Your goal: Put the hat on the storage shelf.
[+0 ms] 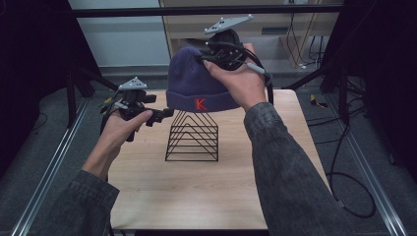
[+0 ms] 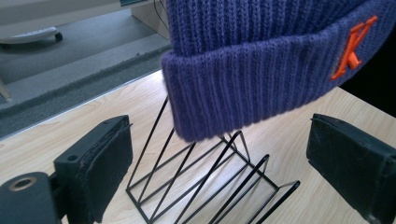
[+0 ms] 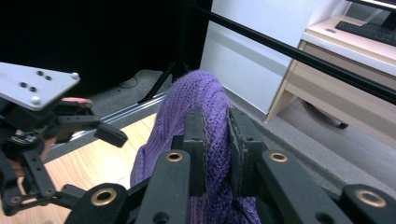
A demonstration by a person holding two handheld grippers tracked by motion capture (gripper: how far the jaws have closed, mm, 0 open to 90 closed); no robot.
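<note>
Above the wire rack [image 1: 192, 137] | right gripper [image 3: 215, 140] pinches the beanie [image 1: 199, 78] crown | left gripper [image 2: 219, 154] (jaws spread, empty) just beside the cuff, nearer the rack.

Light wooden table [image 1: 206, 196] with a black wire rack [image 1: 193, 136] standing upright near its middle.

High cam looks down; claw cams close, sharing beanie [image 1: 199, 78].
</note>
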